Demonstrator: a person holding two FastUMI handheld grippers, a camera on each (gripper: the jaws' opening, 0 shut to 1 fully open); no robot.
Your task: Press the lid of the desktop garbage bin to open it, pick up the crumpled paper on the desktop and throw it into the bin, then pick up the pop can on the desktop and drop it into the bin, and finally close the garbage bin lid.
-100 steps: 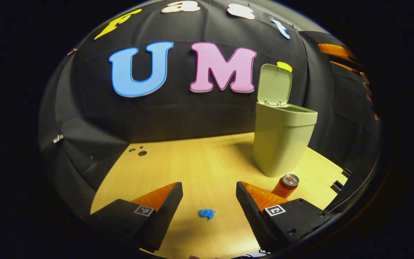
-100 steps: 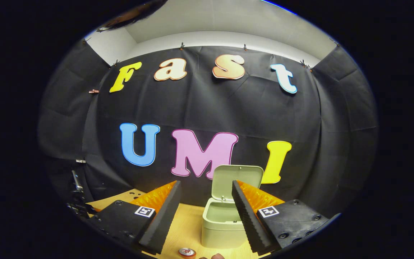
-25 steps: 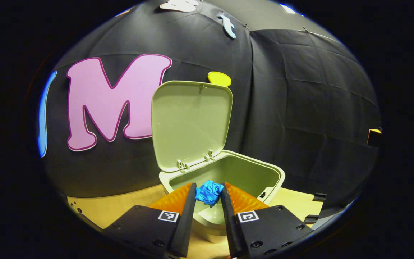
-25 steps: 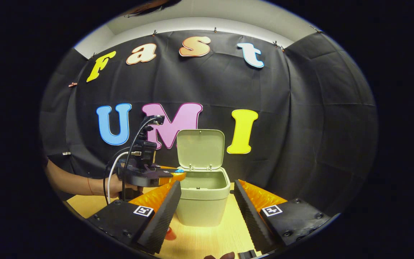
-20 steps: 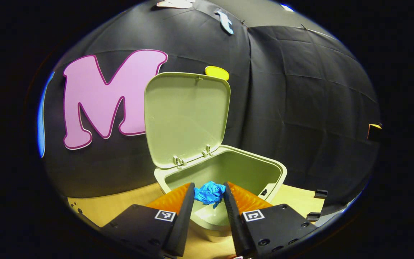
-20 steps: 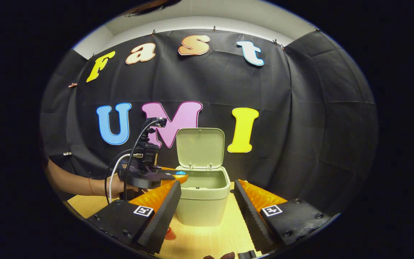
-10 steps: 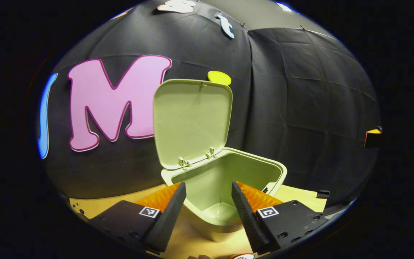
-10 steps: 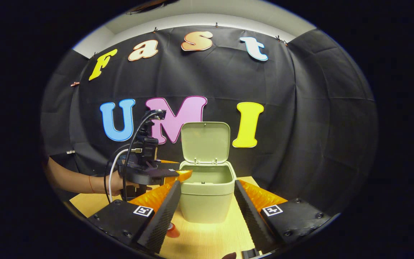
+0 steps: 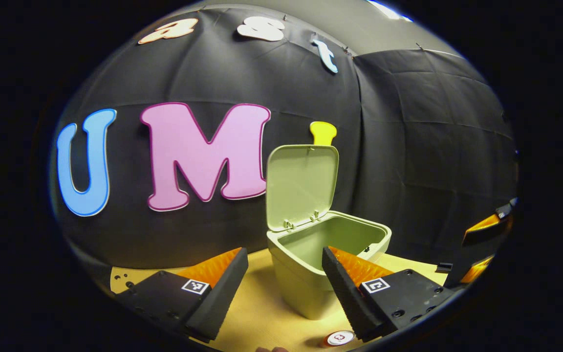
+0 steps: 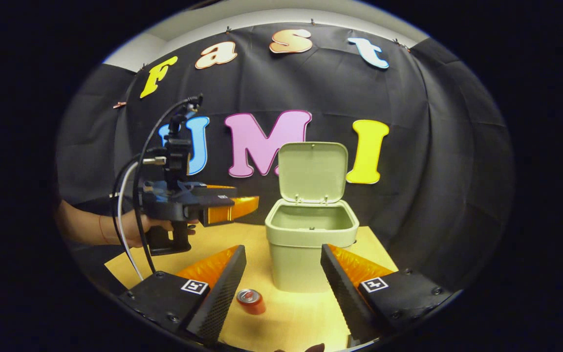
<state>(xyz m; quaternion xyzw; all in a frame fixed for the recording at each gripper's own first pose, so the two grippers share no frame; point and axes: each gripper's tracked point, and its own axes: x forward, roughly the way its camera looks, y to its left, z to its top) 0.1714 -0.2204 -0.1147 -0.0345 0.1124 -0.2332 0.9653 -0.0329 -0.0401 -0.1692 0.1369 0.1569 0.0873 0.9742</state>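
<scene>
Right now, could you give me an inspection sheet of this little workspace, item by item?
Surface: light wooden desktop, with a few small dark holes at its far left corner in the left gripper view.
Job's things: green bin upright, lid standing open; pop can upright on the desktop in front of the bin; crumpled paper not visible on the desktop.
Clutter: nothing seen.
Grippers: left gripper held by a hand, raised beside the bin, open and empty; right gripper open and empty, low over the can.
Cables: white and black cables loop from the left gripper's rear.
Surroundings: black cloth wall behind and beside the desktop.
</scene>
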